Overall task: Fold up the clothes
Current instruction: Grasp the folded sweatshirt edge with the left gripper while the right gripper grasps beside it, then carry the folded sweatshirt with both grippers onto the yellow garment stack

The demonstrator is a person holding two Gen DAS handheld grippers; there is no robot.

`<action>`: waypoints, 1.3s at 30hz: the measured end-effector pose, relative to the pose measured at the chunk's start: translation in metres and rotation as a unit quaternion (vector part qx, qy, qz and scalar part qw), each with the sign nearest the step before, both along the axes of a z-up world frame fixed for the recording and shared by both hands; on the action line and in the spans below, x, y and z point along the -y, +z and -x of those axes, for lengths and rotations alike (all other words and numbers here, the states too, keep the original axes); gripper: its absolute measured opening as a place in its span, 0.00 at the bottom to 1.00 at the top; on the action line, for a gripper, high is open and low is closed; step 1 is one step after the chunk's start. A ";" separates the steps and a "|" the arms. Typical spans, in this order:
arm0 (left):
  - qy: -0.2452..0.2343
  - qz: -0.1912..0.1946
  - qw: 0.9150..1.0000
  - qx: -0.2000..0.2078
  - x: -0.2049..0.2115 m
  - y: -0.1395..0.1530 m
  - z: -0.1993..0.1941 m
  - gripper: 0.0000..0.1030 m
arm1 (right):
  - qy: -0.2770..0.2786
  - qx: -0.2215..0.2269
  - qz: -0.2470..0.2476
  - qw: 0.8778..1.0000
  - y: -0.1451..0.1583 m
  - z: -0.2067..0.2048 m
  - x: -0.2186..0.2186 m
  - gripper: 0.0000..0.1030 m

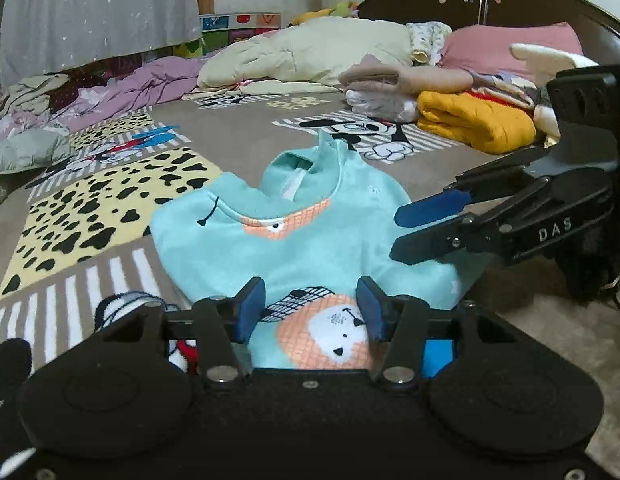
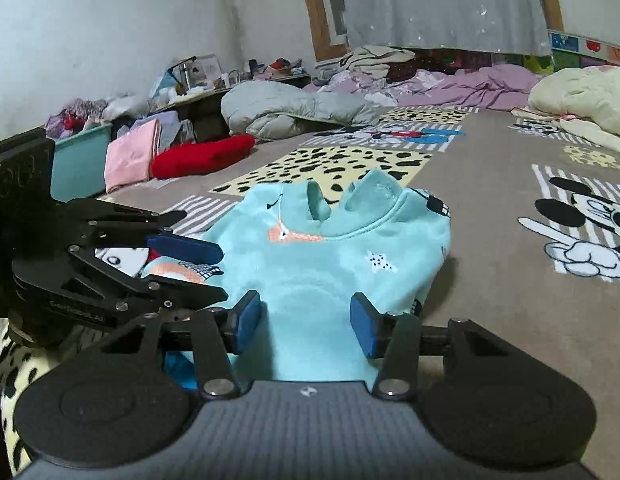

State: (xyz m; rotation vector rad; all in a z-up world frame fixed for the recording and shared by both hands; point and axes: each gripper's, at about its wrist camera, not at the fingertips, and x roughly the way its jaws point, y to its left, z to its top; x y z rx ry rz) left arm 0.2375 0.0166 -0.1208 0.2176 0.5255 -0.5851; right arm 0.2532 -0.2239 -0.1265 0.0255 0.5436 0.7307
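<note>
Sweatshirt (image 1: 310,236), turquoise, lies on the patterned bed cover (image 1: 238,136), its near hem under both grippers. Left gripper (image 1: 311,312) and right gripper (image 2: 306,324) hover with fingers apart, gripping nothing. Pinching only the top layer would skew the fold; farther off, the upright collar (image 1: 329,152) may crumple.

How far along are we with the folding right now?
Done: a folded stack sits near the pillow. In hand: the turquoise sweatshirt lies partly folded on the blanket, with the left hand-held gripper and right hand-held gripper both open over its near edge. Left: finishing this fold; crumpled clothes remain behind.
</note>
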 end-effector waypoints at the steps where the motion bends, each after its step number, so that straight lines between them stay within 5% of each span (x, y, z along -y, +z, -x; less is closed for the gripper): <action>1: 0.001 -0.001 1.000 0.004 0.001 -0.001 0.001 0.49 | 0.000 -0.002 -0.002 1.000 -0.002 -0.001 0.000 0.49; 6: 0.012 0.020 1.000 0.002 -0.005 0.009 0.009 0.52 | -0.008 0.000 -0.012 1.000 -0.006 0.002 0.001 0.49; 9: 0.068 0.077 0.995 0.006 -0.023 0.029 0.013 0.62 | -0.040 0.019 -0.035 0.998 0.001 0.021 0.006 0.57; 14: 0.166 0.253 0.947 -0.109 -0.070 0.014 -0.006 0.63 | -0.117 -0.029 -0.135 0.983 0.000 0.019 0.040 0.71; 22: 0.195 0.327 0.899 -0.214 -0.069 -0.016 -0.029 0.65 | -0.154 -0.136 -0.196 0.959 -0.028 -0.022 0.044 0.74; 29: 0.196 0.337 0.892 -0.229 -0.070 -0.016 -0.034 0.63 | -0.132 -0.170 -0.200 0.956 -0.037 -0.041 0.027 0.78; 31: 0.197 0.331 0.894 -0.230 -0.069 -0.016 -0.032 0.50 | -0.128 -0.164 -0.186 0.960 -0.035 -0.036 0.022 0.76; 34: 0.194 0.331 0.895 -0.228 -0.062 -0.013 -0.032 0.39 | -0.127 -0.159 -0.184 0.962 -0.035 -0.034 0.018 0.65; 36: 0.193 0.336 0.893 -0.227 -0.059 -0.008 -0.031 0.34 | -0.117 -0.164 -0.190 0.961 -0.036 -0.034 0.017 0.48; 39: 0.197 0.357 0.885 -0.224 -0.057 0.001 -0.026 0.30 | -0.109 -0.171 -0.212 0.956 -0.035 -0.031 0.024 0.40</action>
